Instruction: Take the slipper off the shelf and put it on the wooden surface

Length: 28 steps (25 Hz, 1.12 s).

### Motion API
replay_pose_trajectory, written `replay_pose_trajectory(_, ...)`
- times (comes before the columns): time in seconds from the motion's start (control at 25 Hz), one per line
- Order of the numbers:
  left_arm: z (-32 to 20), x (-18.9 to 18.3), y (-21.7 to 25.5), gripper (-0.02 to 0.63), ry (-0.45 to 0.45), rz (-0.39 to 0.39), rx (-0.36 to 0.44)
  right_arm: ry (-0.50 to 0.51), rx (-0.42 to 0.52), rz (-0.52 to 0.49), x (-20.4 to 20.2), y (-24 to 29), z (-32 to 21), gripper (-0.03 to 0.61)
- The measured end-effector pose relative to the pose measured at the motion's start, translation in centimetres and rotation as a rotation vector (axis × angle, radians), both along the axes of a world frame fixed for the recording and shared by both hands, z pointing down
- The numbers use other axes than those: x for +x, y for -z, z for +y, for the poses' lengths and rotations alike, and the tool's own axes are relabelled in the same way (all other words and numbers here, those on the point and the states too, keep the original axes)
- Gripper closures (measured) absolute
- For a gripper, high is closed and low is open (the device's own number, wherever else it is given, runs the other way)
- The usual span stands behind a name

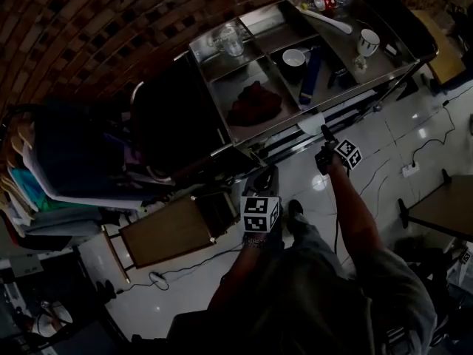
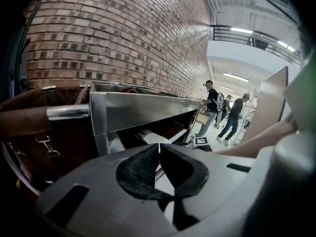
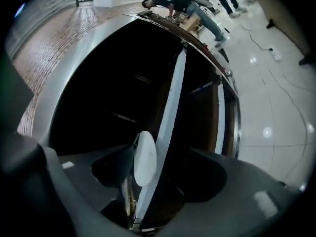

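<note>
A white slipper (image 1: 310, 123) pokes out from the shelf under the steel cart top (image 1: 244, 128). My right gripper (image 1: 325, 134) reaches up to it. In the right gripper view the slipper's pale rounded end (image 3: 144, 158) stands between the widely spread jaws, close to the left pad, with a gap to the right pad; this gripper is open. My left gripper (image 1: 262, 180) hangs lower, beside the cart's front corner, its pads (image 2: 148, 164) shut together on nothing. The wooden surface (image 1: 166, 231) is a brown board low on the floor, left of the left gripper.
The cart top carries a glass (image 1: 230, 41), a dark red cloth (image 1: 253, 103), a bowl (image 1: 293, 58), a cup (image 1: 367, 43) and a bottle (image 1: 325, 0). Cables (image 1: 436, 135) cross the tiled floor. A rack of clothes (image 1: 29, 176) stands left. People (image 2: 212, 102) stand far off.
</note>
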<state>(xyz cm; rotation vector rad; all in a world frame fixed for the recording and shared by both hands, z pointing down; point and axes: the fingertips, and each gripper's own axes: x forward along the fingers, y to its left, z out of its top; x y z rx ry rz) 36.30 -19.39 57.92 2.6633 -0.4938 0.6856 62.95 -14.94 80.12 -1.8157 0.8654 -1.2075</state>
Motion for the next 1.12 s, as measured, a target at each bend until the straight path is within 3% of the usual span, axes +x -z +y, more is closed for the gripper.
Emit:
replay_pose_trajectory(0.24,-0.7,-0.2,-1.7,0.601,0.035,-0.039,-0.016,0.147,-0.038,0.051,-0.6,-1.5,-3.7,0.296)
replay_pose_trajectory(0.36,-1.0,0.0,-1.9,0.601,0.044,-0.040,-0.016,0.209,-0.088,0.098,-1.1,-1.5,-4.4,0.430)
replay_pose_trajectory(0.52,-1.1,0.2,-1.9,0.601,0.065,-0.041,-0.016,0.287,-0.142,0.180,-1.5,-0.5,-4.9,0.470)
replay_pose_trajectory(0.64,-0.8,0.2,-1.6,0.601,0.085,-0.043,-0.006,0.370,-0.113,0.285,-2.0,1.8,-5.4,0.519)
replay_pose_trajectory(0.84,0.4,-0.6,-1.4,0.603,0.118,-0.050,0.018,0.360,-0.043,0.354,-2.6,5.3,-4.5,0.545)
replay_pose_trajectory(1.12,2.4,-4.0,-0.5,0.601,0.156,-0.046,0.039,0.371,-0.144,0.489,-6.2,8.1,1.5,0.546)
